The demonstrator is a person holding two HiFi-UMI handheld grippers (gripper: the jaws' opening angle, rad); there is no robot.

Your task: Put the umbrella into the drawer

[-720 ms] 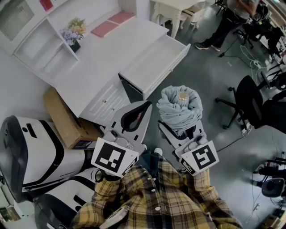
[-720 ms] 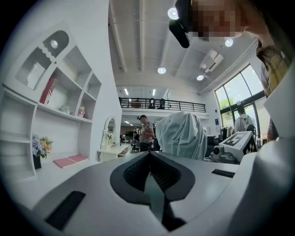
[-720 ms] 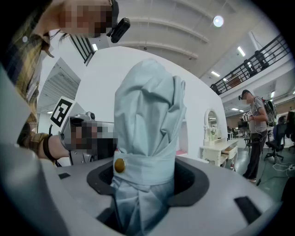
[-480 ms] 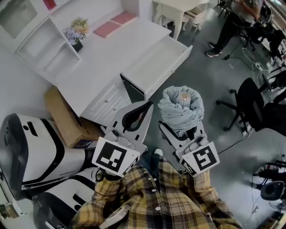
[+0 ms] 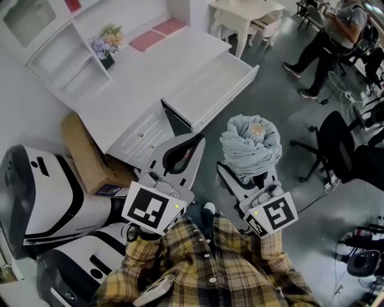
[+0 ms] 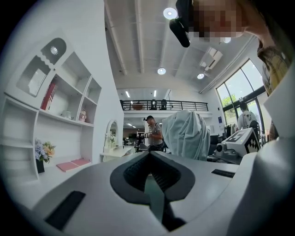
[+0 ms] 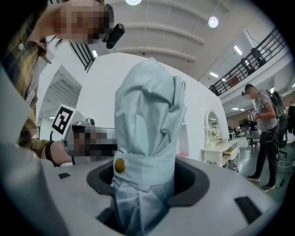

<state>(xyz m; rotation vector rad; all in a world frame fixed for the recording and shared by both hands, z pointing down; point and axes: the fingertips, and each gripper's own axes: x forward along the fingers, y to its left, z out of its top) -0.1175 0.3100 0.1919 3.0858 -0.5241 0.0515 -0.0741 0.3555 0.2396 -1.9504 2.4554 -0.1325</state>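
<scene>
My right gripper (image 5: 249,172) is shut on a folded pale blue umbrella (image 5: 250,146), which stands upright between its jaws with a strap and brass snap (image 7: 119,165) around it. The umbrella (image 7: 147,120) fills the right gripper view, gripped low down by my right gripper (image 7: 144,186). The white desk's drawer (image 5: 211,90) stands pulled open, just beyond and left of the umbrella. My left gripper (image 5: 193,141) is shut with nothing in it, its tips near the desk front below the drawer. In the left gripper view my left gripper (image 6: 148,156) has its jaws together.
A cardboard box (image 5: 84,157) and a white-and-black machine (image 5: 36,201) sit left of the desk (image 5: 138,84). Flowers (image 5: 105,45) and pink books (image 5: 159,33) lie on it. An office chair (image 5: 342,144) stands to the right, and a person (image 5: 333,36) beyond a small white table (image 5: 243,12).
The right gripper with the umbrella has drifted slightly right. The left gripper has barely moved. The person in the background has walked to the right.
</scene>
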